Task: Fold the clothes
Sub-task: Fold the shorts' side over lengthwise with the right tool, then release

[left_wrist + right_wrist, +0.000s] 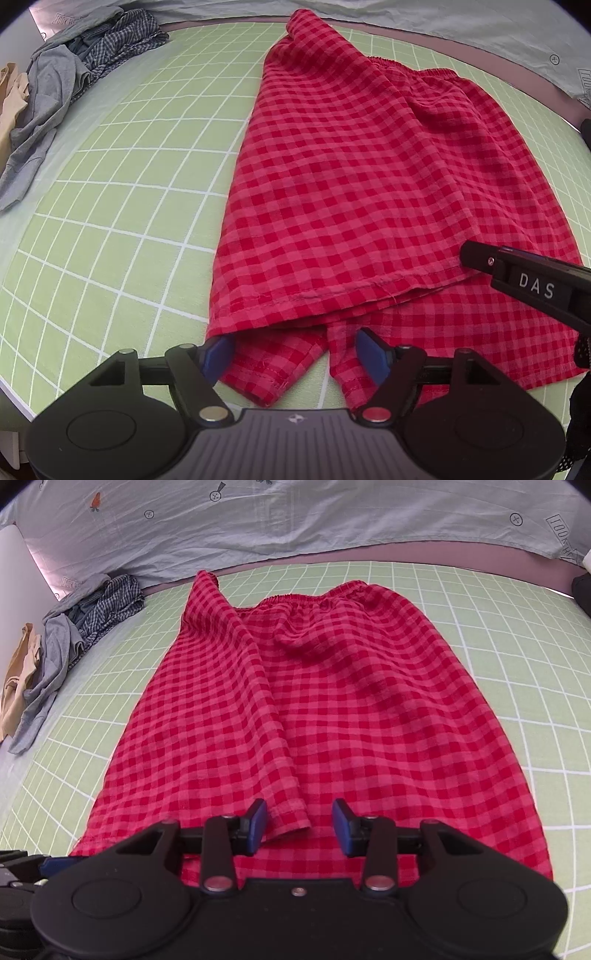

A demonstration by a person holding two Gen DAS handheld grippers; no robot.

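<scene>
Big green mat [122,192] with white squares, spread flat, with a pale blue sheet [295,520] along its far edge. In the middle of the mat, red checked shorts [354,177], lying mostly flat, stretchy waist at the far end, leg ends at the near end. One side folded over onto the rest, making a long ridge down the cloth in the right wrist view. Off at the far left edge of the mat, a messy pile of other clothes [55,85]: grey, blue checked and tan, well apart from the shorts.

Left gripper [293,354] low at the near leg ends, jaws spread wide, blue fingertips [218,352] on either side of the split between the two legs, one tip tucked just under the folded edge. Not pinching any cloth.

Right gripper [298,825] also spread wide, right at the hem of the folded flap, cloth between the blue pads [341,827] but not squeezed.
</scene>
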